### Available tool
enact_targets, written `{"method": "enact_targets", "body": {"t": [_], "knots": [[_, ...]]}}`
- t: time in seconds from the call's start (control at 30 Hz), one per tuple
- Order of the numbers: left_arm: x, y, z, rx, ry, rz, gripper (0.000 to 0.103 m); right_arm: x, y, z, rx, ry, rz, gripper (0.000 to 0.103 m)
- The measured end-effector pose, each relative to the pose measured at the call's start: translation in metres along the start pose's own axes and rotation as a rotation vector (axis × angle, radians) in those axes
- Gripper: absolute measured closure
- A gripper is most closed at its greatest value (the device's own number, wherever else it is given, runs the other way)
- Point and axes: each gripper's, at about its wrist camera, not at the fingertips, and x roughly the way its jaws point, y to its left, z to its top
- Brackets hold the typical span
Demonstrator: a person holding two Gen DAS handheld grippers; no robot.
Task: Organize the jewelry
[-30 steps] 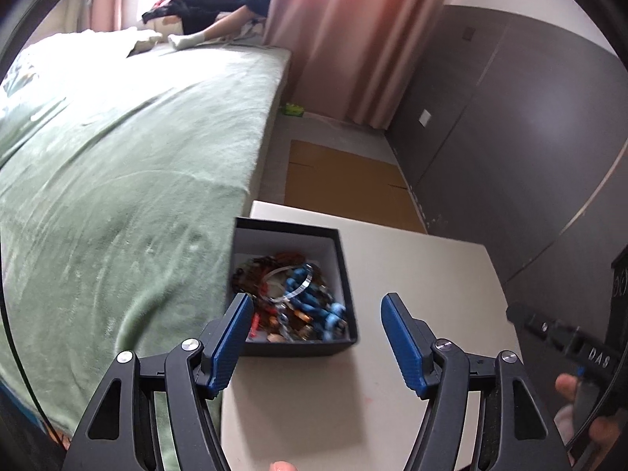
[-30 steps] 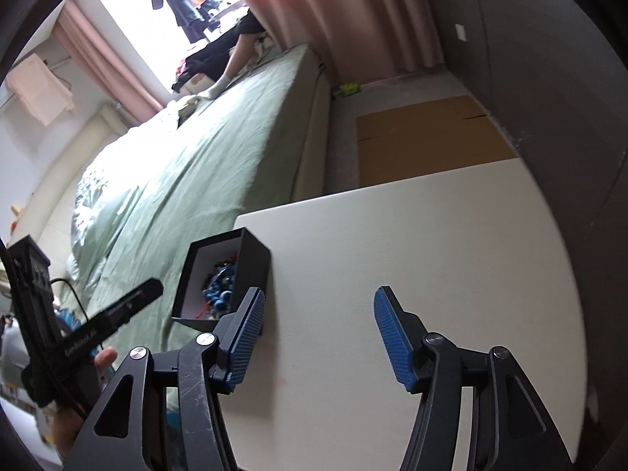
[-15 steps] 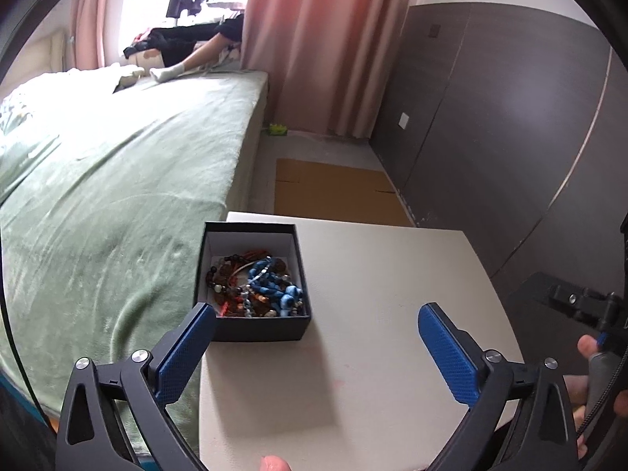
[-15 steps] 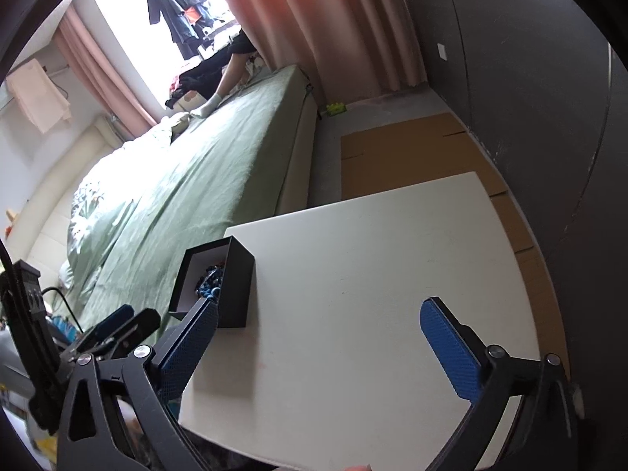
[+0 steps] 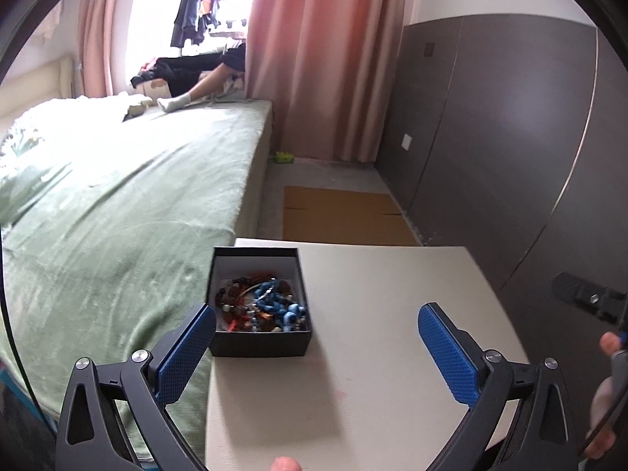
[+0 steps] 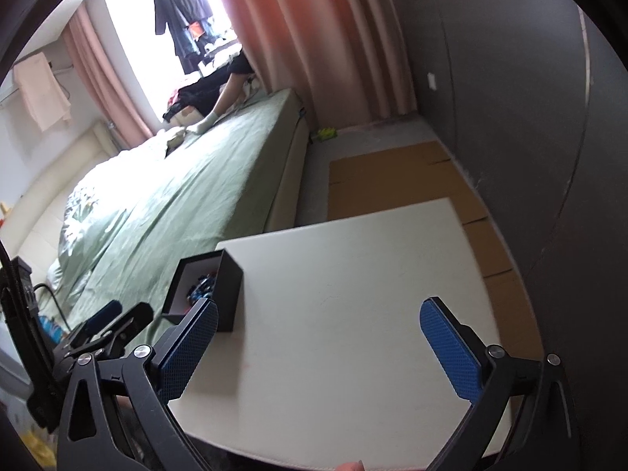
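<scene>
A small black box (image 5: 259, 343) stands on the left part of a white table (image 5: 373, 373). It holds a tangle of jewelry (image 5: 261, 308): blue beads, brown and red beads, a metal ring. My left gripper (image 5: 316, 347) is wide open and empty, held back from the box. The box also shows in the right wrist view (image 6: 231, 294), at the table's left edge. My right gripper (image 6: 318, 349) is wide open and empty, above the table's near middle.
A bed with a green cover (image 5: 117, 216) runs along the table's left side. Flat cardboard (image 5: 345, 216) lies on the floor beyond the table. A dark panelled wall (image 5: 510, 137) stands at the right. A person sits at the bed's far end.
Both grippers have pulled back and up from the table and opened wider. The box looks smaller and farther off in both views. It has not moved on the table.
</scene>
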Motion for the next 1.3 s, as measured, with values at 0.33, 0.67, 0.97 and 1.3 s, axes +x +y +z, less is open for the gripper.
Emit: {"method": "enact_targets", "body": {"t": [0.33,0.67,0.97,1.3], "knots": [[-0.007,-0.007,0.000,0.003,-0.036,-0.026,0.000,-0.008,-0.001,0.002,-0.013,-0.022,-0.014,0.000],[-0.011,-0.008,-0.001,-0.013,-0.044,-0.034,0.000,-0.012,0.000,0.002,-0.013,-0.022,0.006,0.000],[-0.013,-0.008,0.000,-0.020,-0.050,-0.025,0.000,-0.015,-0.002,0.003,-0.003,-0.033,0.006,0.000],[-0.014,-0.006,0.001,-0.033,-0.058,-0.028,0.000,-0.012,-0.001,0.004,-0.005,-0.021,-0.001,0.000]]}}
